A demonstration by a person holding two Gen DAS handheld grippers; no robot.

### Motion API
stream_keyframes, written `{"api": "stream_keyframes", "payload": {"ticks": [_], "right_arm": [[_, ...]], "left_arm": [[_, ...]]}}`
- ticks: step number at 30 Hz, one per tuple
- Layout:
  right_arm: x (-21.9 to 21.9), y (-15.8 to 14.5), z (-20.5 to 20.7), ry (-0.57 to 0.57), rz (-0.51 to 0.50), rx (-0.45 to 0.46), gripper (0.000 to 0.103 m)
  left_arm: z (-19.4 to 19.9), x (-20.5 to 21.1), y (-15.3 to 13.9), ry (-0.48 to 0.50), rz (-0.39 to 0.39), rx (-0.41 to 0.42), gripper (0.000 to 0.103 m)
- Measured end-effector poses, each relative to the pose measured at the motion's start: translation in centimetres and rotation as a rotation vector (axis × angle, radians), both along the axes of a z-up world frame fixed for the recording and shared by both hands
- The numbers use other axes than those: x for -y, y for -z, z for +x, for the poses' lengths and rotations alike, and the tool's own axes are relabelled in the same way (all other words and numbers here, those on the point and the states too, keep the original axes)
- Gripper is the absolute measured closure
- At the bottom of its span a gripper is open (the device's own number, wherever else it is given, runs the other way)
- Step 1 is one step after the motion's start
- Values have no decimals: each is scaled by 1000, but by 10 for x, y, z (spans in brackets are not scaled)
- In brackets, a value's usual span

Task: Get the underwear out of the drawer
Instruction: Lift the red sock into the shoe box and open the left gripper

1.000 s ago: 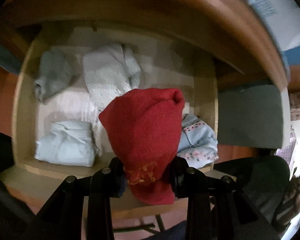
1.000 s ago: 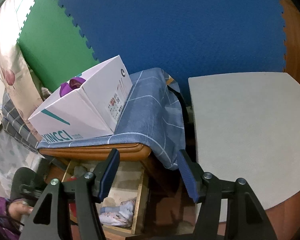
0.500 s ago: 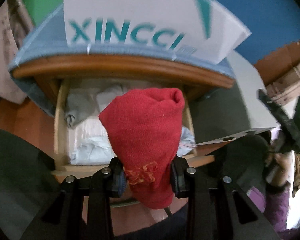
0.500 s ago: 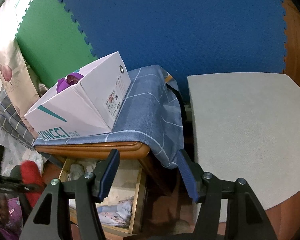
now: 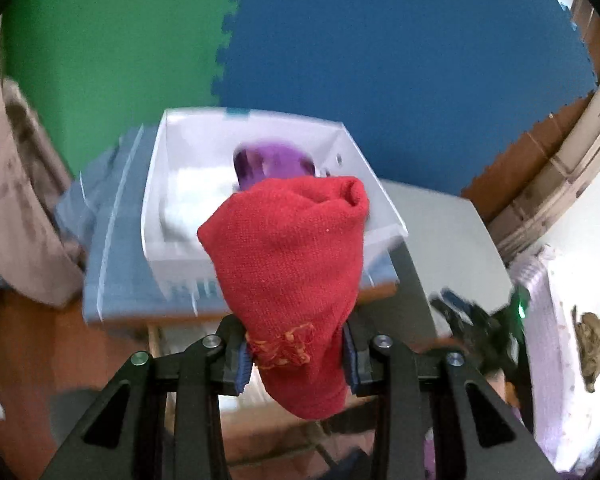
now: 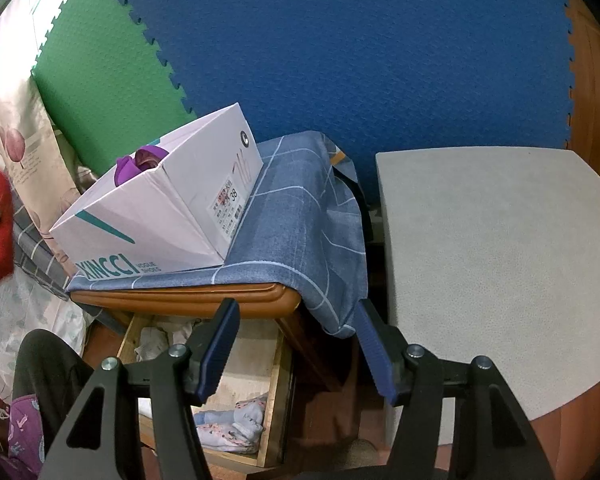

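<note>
Raised since the earlier frame: left gripper (image 5: 296, 354), jaws clamped on red underwear (image 5: 290, 276), now clear of the drawer (image 6: 260, 364) and in front of the white shoebox (image 6: 156, 216) holding a purple item (image 5: 274, 162); right gripper (image 6: 296, 354) unmoved, jaws apart and empty, above the open drawer; grey tabletop (image 6: 496, 264) at right

Blue foam mats (image 6: 360, 60) cover the wall behind the wooden cabinet (image 6: 188, 294); green mats (image 6: 100, 80) adjoin left, a grey tabletop (image 6: 500, 260) stands right.
</note>
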State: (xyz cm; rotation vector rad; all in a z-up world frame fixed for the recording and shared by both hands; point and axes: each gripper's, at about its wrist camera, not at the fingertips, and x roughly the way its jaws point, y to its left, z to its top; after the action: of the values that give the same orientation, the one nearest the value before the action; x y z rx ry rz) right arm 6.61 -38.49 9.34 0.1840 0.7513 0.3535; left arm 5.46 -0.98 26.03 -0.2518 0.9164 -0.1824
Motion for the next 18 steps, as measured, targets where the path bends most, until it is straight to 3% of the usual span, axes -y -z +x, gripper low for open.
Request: {"api": "stream_keyframes", "payload": {"ticks": [4, 7, 15, 18], "right_arm": [[0, 0, 0, -2, 1, 0, 42], [0, 0, 0, -3, 0, 0, 42], [-1, 1, 0, -11, -9, -7, 42], [-1, 2, 0, -12, -9, -10, 42]], "left_arm": [[50, -5, -11, -20, 98, 32, 71], [89, -13, -5, -46, 121, 23, 71], [171, -19, 36, -76, 288, -52, 71], [184, -23, 50, -80, 297, -78, 71]]}}
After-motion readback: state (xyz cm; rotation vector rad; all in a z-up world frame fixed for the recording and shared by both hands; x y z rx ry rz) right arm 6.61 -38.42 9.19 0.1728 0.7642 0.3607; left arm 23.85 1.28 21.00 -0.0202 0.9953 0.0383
